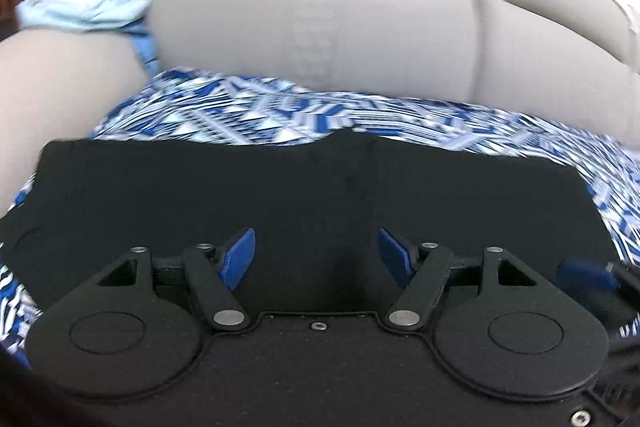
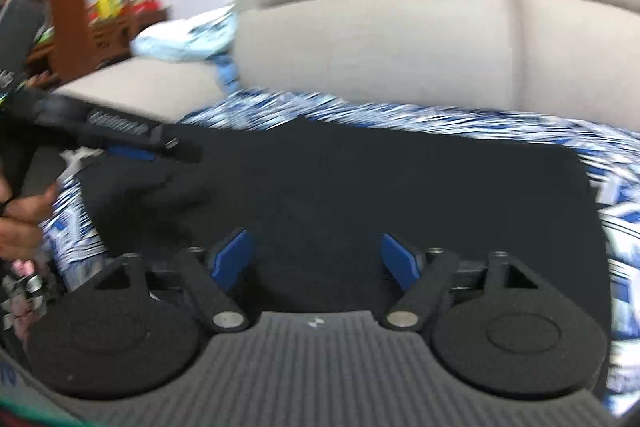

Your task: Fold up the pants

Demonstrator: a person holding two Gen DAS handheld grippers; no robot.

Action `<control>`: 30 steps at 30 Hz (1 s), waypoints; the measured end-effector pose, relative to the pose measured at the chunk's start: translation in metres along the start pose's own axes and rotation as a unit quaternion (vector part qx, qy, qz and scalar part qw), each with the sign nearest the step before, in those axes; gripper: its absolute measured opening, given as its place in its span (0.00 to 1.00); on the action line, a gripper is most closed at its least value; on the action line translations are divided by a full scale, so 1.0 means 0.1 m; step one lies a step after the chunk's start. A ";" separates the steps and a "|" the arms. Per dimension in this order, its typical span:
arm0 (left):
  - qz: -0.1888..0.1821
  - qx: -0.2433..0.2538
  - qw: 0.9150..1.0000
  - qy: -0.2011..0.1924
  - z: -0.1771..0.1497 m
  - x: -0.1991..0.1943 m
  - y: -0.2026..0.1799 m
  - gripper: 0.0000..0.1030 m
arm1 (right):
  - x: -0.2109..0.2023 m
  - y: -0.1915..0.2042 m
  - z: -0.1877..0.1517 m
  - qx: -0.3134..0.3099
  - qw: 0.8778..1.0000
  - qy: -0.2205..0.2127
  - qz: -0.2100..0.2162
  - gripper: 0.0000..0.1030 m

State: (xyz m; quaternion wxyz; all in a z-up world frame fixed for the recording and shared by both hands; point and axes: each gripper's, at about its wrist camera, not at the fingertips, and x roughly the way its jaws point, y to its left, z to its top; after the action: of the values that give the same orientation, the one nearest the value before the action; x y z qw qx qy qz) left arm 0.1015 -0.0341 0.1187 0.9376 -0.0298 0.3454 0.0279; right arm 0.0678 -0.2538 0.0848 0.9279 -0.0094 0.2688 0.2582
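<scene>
On patterned sofa cover (image 1: 280, 115), black pants (image 1: 304, 195) just ahead of left hand-held gripper (image 1: 316, 255) and right hand-held gripper (image 2: 316, 259), both spread wide, empty

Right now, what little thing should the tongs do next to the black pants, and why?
Probably lower both tongs to pinch the near edge of the black pants. The left tongs and right tongs are open with nothing between them, and the pants lie flat on the patterned blue cloth.

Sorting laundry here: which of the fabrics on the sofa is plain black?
The pants, flat just ahead of both open grippers; the sheet beneath is blue-and-white patterned, the bundle behind pale blue.
</scene>
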 end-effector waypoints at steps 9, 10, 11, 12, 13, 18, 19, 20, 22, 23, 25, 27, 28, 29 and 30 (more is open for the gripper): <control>0.006 0.010 0.999 0.037 -0.26 0.23 -0.30 0.67 | -0.47 -0.59 -0.27 0.098 0.974 -0.040 -0.201 0.83; -0.001 -0.006 0.999 0.048 -0.28 0.26 -0.25 0.68 | -0.50 -0.62 -0.31 0.105 0.971 -0.038 -0.210 0.83; -0.009 -0.026 0.998 0.058 -0.30 0.28 -0.20 0.68 | -0.53 -0.65 -0.34 0.112 0.969 -0.036 -0.217 0.83; -0.013 -0.042 0.997 0.058 -0.33 0.27 -0.16 0.68 | -0.55 -0.67 -0.37 0.119 0.967 -0.033 -0.224 0.83; -0.016 -0.048 0.997 0.052 -0.35 0.24 -0.13 0.65 | -0.55 -0.66 -0.40 0.123 0.965 -0.027 -0.232 0.83; -0.046 -0.083 0.994 0.051 -0.38 0.20 -0.02 0.48 | -0.53 -0.54 -0.51 0.105 0.957 -0.010 -0.270 0.86; -0.048 -0.090 0.994 0.050 -0.38 0.21 -0.01 0.48 | -0.52 -0.51 -0.51 0.098 0.957 -0.010 -0.272 0.86; -0.046 -0.094 0.993 0.048 -0.37 0.23 0.00 0.48 | -0.51 -0.50 -0.51 0.094 0.958 -0.010 -0.272 0.86; -0.040 -0.098 0.994 0.041 -0.35 0.26 -0.02 0.48 | -0.47 -0.48 -0.51 0.091 0.958 -0.011 -0.270 0.86; -0.035 -0.100 0.994 0.037 -0.34 0.26 -0.04 0.44 | -0.46 -0.48 -0.50 0.091 0.959 -0.012 -0.270 0.87; -0.014 -0.098 0.995 0.025 -0.34 0.25 -0.08 0.11 | -0.45 -0.49 -0.48 0.092 0.958 -0.014 -0.272 0.87; -0.016 -0.105 0.994 0.010 -0.36 0.17 -0.08 0.09 | -0.44 -0.49 -0.48 0.094 0.957 -0.015 -0.273 0.87; -0.017 -0.107 0.994 0.005 -0.37 0.14 -0.08 0.09 | -0.44 -0.50 -0.48 0.095 0.957 -0.016 -0.273 0.87; -0.015 -0.106 0.994 0.001 -0.38 0.09 -0.07 0.09 | -0.44 -0.50 -0.49 0.094 0.957 -0.016 -0.273 0.87; -0.013 -0.105 0.994 -0.002 -0.39 0.06 -0.08 0.09 | -0.45 -0.49 -0.49 0.093 0.957 -0.016 -0.273 0.87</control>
State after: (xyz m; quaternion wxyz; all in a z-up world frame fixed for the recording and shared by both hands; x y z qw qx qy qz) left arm 0.0808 -0.0447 0.0854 0.9302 -0.1325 0.3385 0.0515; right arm 0.0352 -0.3253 0.0595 0.9640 0.0080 0.2640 -0.0314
